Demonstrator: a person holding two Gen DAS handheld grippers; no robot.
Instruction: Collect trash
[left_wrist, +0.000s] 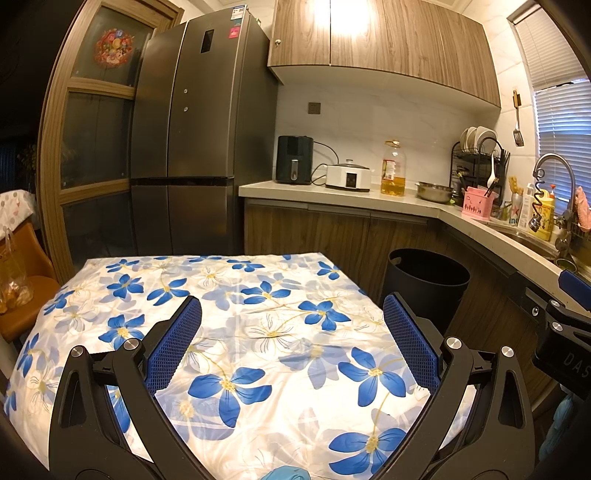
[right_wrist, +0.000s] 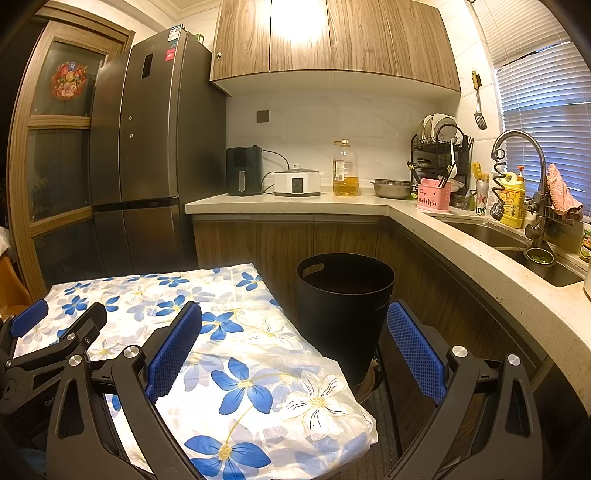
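Left gripper (left_wrist: 291, 328): jaws spread wide, held nothing, hovered over the flowered cloth (left_wrist: 229, 317).
Right gripper (right_wrist: 293, 332): jaws equally wide, empty, straddled the cloth's right edge.
Bin (right_wrist: 343, 295): black, open-topped, stood on the floor right of the cloth, near the counter (right_wrist: 288, 202) cabinets.
Trash: none visible on the cloth.

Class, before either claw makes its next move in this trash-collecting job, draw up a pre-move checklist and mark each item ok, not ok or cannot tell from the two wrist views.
1. Left claw open and holding nothing: ok.
2. Right claw open and holding nothing: ok.
3. Black bin upright, mouth uncovered, beside the table's right edge: ok.
4. Trash found on the floral tablecloth: not ok, none shows on the visible cloth.
5. Blue object at the left view's bottom edge identified: cannot tell, mostly cut off.
6. Bin has room: cannot tell, its inside is dark.
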